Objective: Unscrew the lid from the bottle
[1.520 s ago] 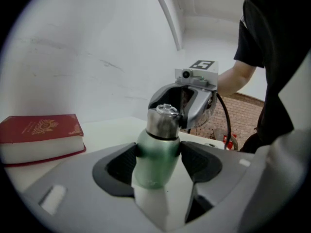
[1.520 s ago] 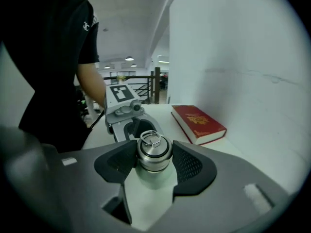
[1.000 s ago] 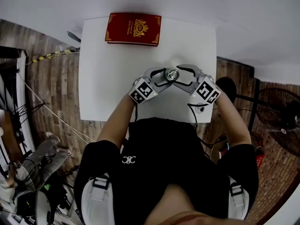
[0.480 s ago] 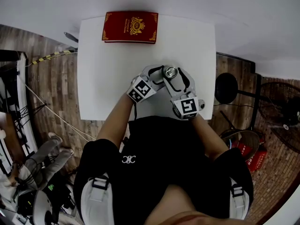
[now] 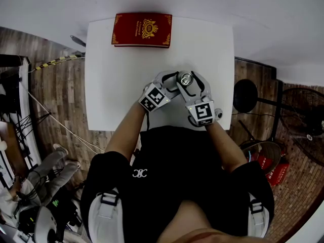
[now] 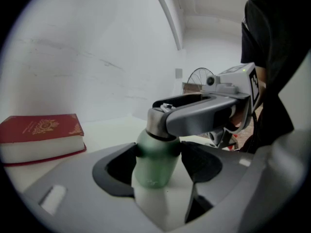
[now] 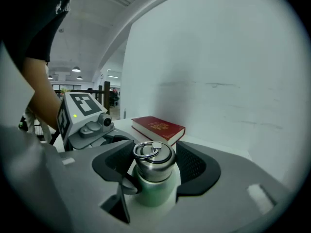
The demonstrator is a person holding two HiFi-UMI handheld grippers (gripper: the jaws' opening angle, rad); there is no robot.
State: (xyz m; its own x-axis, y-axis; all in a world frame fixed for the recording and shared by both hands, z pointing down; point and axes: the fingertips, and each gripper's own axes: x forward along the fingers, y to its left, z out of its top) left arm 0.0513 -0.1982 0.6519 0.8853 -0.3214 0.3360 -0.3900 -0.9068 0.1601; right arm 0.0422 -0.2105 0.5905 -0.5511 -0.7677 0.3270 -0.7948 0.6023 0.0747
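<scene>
Two grippers meet at the green bottle (image 5: 186,78), upright near the white table's (image 5: 116,85) near edge, well apart from the red book (image 5: 142,29) at the far edge. Left gripper view: the left gripper (image 6: 158,164) clamps the bottle's body. Right gripper view: the right gripper (image 7: 154,168) flanks the steel lid (image 7: 154,155), its jaws opening, one pad already clear. If the left clamp slackens, the next twist could spin or tip the smooth bottle.

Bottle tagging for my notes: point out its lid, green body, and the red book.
lid (image 7: 154,164), right gripper view, side
green body (image 6: 155,162), left gripper view, wall
red book (image 5: 143,30), head view, cover
</scene>
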